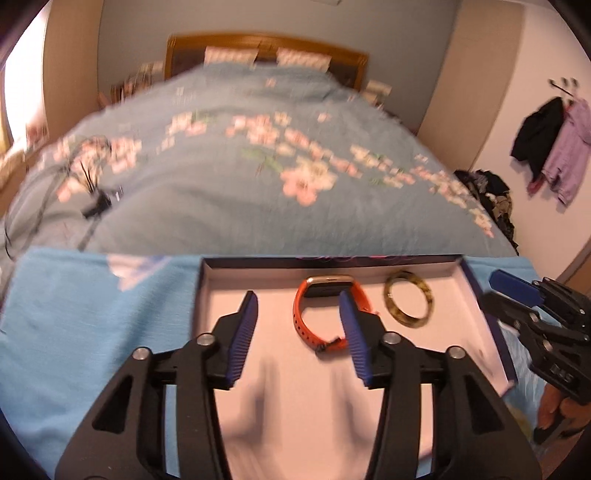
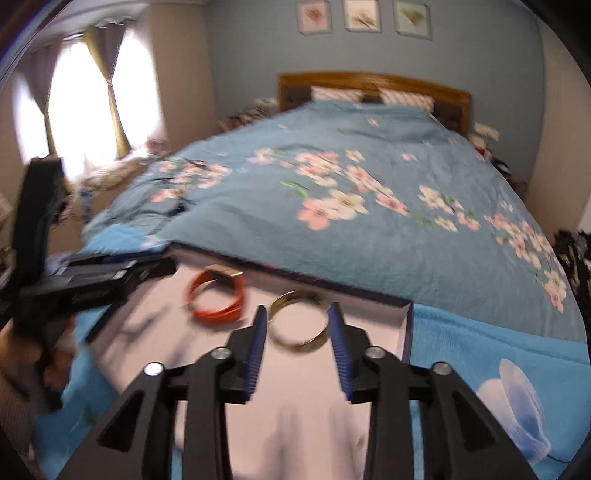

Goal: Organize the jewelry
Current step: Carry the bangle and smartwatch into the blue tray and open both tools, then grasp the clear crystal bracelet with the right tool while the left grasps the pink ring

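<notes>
Bed (image 1: 229,177): blue floral cover; bears the tray.
Tray (image 1: 229,306): shallow, white inside; holds both pieces, so sorting looks nearly done; nothing loose seen outside it.
Left gripper (image 1: 298,306): angled down over the tray, jaws apart, empty.
Right gripper (image 2: 297,323): likewise angled down, jaws apart, gripping nothing.
Watch (image 1: 321,314): orange strap, far side of the tray.
Bangle (image 2: 299,321): mottled, just beside the watch, flat.

Ahead of me a bed (image 2: 369,206) fills the middle of the frame, covered by a blue quilt (image 1: 229,192) printed with pink and white blossoms. A wooden headboard (image 2: 373,79) and two pillows (image 2: 336,94) sit at the top. Three framed pictures (image 2: 364,14) hang above. A bright curtained window (image 2: 88,99) is upper left. Clothes (image 1: 554,144) hang at right.
</notes>
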`<state>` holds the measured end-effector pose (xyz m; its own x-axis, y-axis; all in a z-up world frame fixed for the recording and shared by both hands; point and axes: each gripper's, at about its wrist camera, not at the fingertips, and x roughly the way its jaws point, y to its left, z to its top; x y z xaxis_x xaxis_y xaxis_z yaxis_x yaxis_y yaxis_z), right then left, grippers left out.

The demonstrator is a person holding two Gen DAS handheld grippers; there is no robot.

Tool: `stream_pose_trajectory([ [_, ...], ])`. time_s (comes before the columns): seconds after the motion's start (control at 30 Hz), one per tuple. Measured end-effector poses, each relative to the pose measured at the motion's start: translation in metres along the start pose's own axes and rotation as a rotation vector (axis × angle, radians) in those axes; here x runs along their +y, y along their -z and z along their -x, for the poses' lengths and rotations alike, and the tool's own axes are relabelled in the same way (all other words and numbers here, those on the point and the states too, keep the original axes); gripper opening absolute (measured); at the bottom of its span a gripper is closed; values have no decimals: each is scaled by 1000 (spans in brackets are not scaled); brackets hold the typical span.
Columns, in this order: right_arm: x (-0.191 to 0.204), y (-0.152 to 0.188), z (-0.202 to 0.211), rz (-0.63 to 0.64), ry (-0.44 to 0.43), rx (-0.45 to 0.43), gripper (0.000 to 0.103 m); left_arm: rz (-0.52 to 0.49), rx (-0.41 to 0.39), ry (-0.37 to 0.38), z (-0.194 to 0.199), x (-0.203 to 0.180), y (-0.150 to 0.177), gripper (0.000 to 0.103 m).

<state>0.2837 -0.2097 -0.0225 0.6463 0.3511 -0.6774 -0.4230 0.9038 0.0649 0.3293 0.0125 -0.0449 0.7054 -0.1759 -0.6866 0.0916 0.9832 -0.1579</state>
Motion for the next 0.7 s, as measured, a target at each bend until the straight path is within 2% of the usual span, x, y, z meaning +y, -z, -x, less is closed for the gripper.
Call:
stream_pose_trajectory([
  [0.1,13,21,33,47,-71,-28,39,-50,-63,14,38,-4,14,49],
  [0.27,42,66,61,168,-144,17,39,-117,-117,40,88,-7,49,54],
  [0.43,63,100,60,244,-194,102,39,-140,-116,87,117,-4,91,55],
  [0.5,69,108,55,264,-183,122,40,-140,-111,98,125,-2,106,55],
  [0.7,65,118,39,251,-191,171,40,-136,-100,112,136,3,136,57],
])
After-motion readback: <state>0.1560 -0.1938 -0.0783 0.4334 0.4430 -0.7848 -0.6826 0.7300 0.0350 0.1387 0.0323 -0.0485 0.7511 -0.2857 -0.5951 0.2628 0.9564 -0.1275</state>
